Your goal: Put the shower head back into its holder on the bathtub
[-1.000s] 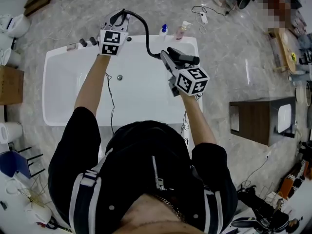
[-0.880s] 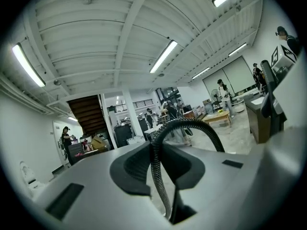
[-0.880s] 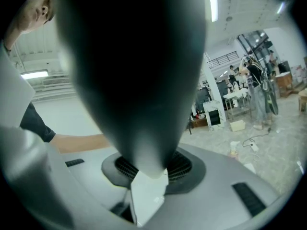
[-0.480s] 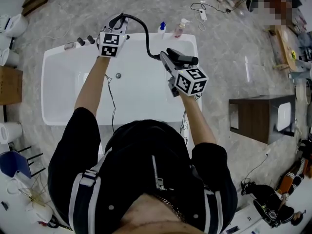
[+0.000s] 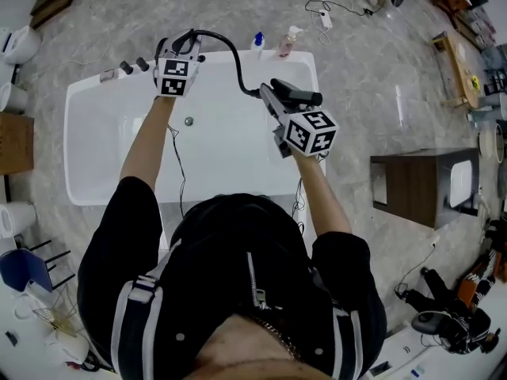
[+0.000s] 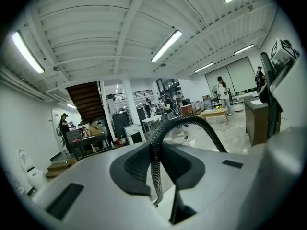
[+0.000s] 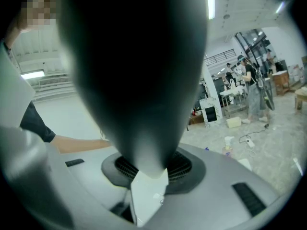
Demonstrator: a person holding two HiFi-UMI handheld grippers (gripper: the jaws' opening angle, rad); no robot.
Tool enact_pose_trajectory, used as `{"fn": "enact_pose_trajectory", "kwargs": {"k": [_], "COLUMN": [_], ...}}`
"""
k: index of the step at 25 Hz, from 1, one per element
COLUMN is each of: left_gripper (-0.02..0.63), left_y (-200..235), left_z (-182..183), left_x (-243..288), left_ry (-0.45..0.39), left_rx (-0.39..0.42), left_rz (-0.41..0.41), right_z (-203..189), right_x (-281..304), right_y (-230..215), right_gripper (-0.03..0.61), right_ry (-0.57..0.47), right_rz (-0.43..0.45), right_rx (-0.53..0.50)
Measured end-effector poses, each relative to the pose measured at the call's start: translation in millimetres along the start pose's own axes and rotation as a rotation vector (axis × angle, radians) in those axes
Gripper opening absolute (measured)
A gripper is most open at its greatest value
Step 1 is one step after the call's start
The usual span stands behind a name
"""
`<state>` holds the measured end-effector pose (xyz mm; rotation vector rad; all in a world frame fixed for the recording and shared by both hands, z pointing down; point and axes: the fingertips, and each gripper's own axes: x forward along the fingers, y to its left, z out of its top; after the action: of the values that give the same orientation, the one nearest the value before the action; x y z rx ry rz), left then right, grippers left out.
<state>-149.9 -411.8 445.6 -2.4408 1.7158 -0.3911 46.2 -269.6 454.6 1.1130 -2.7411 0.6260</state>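
The left gripper [image 5: 182,46] sits at the far rim of the bathtub [image 5: 95,165], jaws clenched on the black ribbed hose [image 5: 227,44]. The hose arcs rightward to the shower head [image 5: 299,95], which is over the tub's right part. The right gripper [image 5: 273,97] clamps its dark handle.
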Motion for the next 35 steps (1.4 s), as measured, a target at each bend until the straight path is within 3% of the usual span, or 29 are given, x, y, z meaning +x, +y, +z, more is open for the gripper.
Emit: {"fn": "enact_pose_trajectory", "kwargs": {"k": [22, 35], "left_gripper": [0.078, 0.078], "left_y": [-39.2, -68.0], "left_z": [-108.3, -174.6], "left_x": [19.0, 26.5], "left_ry": [0.196, 0.317], "left_rx": [-0.085, -0.063], "left_rz": [-0.053, -0.105], "right_z": [6.5, 5.3], "right_x": [-39.0, -68.9], "right_y": [-10.0, -15.8], "right_gripper": [0.129, 0.129], "right_ry": [-0.015, -0.029], "right_rz": [-0.07, -0.114], "right_rx": [-0.034, -0.019]}}
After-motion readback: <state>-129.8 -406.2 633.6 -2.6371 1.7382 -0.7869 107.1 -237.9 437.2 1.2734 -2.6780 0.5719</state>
